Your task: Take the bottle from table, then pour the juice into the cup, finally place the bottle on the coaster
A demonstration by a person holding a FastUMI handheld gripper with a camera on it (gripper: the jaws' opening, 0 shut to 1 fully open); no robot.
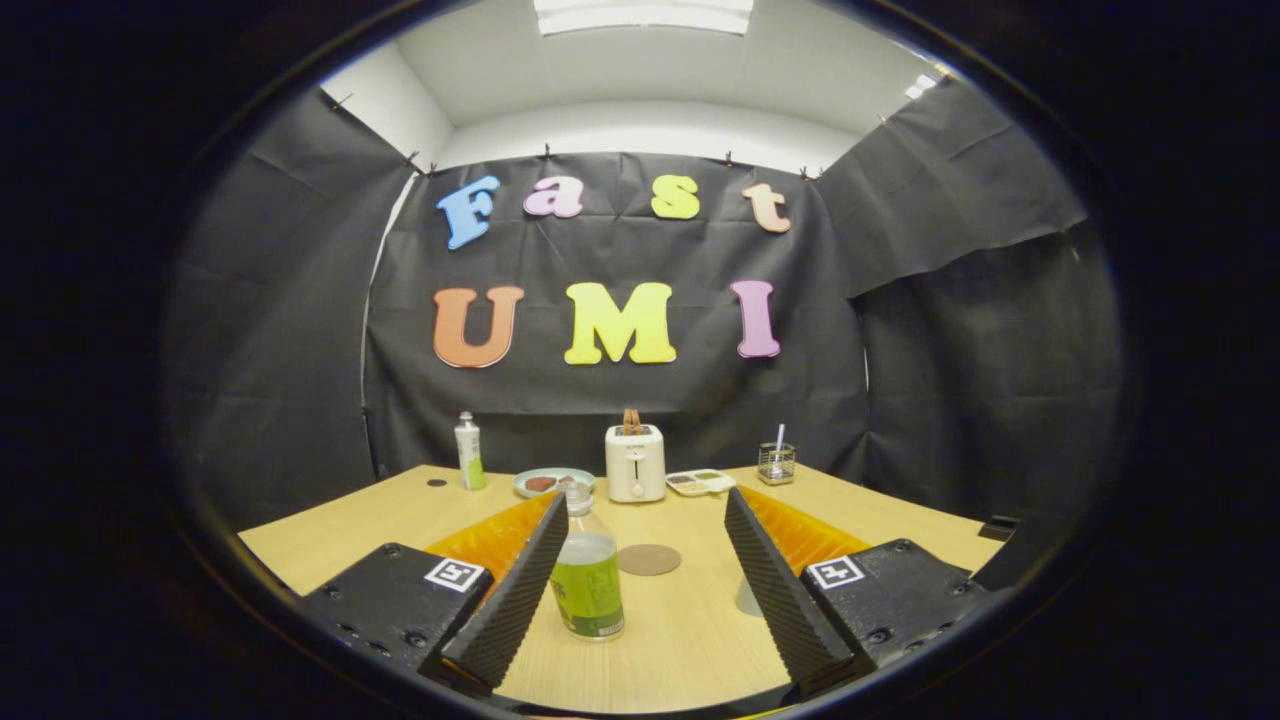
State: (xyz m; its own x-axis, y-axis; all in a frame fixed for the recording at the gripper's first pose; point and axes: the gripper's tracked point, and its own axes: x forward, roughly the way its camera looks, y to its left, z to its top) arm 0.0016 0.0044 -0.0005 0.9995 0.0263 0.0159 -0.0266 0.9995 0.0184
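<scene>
A clear bottle [587, 575] with green juice and a green label stands upright on the wooden table [680, 640]. It is between my fingers, close against the inner face of the left finger [515, 590], which hides its left side. My gripper [645, 498] is open, with a wide gap from the bottle to the right finger [780, 590]. A round brown coaster [649, 559] lies flat just beyond the bottle, between the fingers. A pale translucent cup [746, 598] peeks out beside the right finger, mostly hidden by it.
At the table's far side stand a white toaster [635, 462], a plate [553, 482] with food, a white-and-green bottle [469, 452], a small divided tray [700, 482] and a wire holder [776, 463]. Black cloth walls close in the table.
</scene>
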